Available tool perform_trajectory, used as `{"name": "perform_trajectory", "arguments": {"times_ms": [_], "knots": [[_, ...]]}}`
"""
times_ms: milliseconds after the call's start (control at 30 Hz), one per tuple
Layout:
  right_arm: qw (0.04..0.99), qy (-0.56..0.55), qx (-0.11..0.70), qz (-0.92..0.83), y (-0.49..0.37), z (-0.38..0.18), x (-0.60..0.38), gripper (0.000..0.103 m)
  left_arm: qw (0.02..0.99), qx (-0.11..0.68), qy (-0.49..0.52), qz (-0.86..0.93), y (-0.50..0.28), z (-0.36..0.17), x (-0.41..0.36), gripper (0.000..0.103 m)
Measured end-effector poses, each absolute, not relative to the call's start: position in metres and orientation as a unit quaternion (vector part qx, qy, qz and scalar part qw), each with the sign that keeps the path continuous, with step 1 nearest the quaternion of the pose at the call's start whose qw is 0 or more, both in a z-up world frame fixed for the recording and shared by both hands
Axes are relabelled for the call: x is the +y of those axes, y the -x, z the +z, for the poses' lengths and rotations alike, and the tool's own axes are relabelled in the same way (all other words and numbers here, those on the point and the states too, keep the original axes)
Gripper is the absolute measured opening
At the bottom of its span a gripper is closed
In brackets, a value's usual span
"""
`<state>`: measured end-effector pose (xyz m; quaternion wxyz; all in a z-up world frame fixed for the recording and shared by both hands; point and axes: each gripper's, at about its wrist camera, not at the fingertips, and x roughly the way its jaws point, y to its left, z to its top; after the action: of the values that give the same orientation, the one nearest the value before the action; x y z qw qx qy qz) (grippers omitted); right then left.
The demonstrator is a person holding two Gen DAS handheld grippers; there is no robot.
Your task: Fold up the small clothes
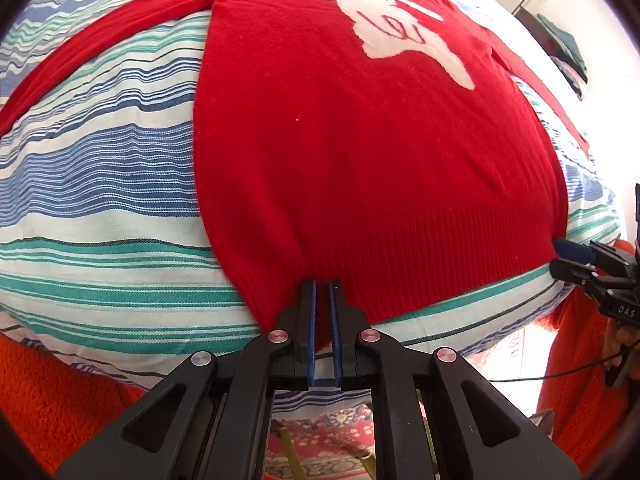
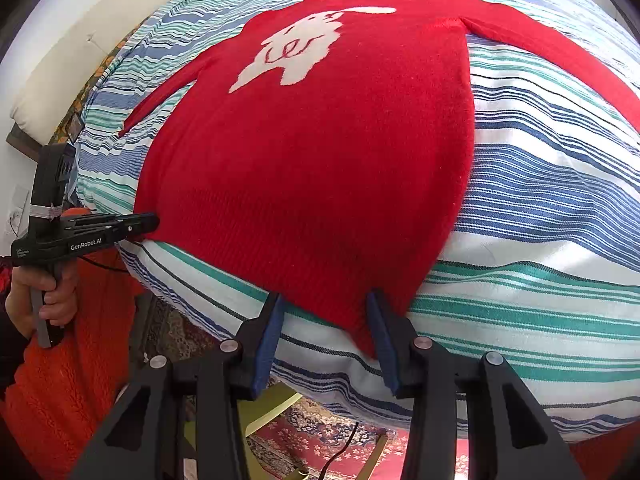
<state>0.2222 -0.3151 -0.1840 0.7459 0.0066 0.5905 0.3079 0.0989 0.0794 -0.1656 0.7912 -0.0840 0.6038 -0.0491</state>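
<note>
Fingers: left gripper (image 1: 323, 292) pinched narrow on red knit sweater (image 1: 360, 140) ribbed hem; right gripper (image 2: 326, 312) wide, straddling hem. Striped woven cover (image 2: 540, 220). Left body reads "GenRobot.AI".

Sweater (image 1: 360, 140) flat on bedcover (image 1: 100, 168)

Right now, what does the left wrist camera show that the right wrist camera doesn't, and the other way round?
Only the left wrist view shows the left gripper from behind, its blue-padded fingers nearly closed on the ribbed hem, plus dark folded clothes far right. Only the right wrist view shows the right gripper open, straddling the hem's corner, and the person's left hand squeezing the other tool's handle. Both share the red knitted sweater with a white animal motif lying flat on the blue-and-green striped bedcover.
</note>
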Motion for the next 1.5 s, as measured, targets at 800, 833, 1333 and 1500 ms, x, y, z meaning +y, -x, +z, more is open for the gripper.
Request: {"name": "perform_trajectory", "arguments": {"times_ms": [800,833,1333,1500], "knots": [[0.745,-0.006,0.592,0.308,-0.223,-0.184,-0.316,0.044,0.791,0.604,0.082,-0.048,-0.097,-0.166,0.078,0.008],[0.744,-0.005,0.592,0.308,-0.222,-0.183,-0.316,0.044,0.791,0.604,0.080,-0.048,-0.097,-0.166,0.077,0.008],[0.743,0.011,0.597,0.304,-0.216,-0.180,-0.314,0.044,0.798,0.596,0.073,-0.048,-0.092,-0.158,0.071,0.008],[0.738,0.014,0.603,0.302,-0.213,-0.179,-0.317,0.044,0.797,0.593,0.096,-0.063,-0.082,-0.148,0.072,0.040]]}}
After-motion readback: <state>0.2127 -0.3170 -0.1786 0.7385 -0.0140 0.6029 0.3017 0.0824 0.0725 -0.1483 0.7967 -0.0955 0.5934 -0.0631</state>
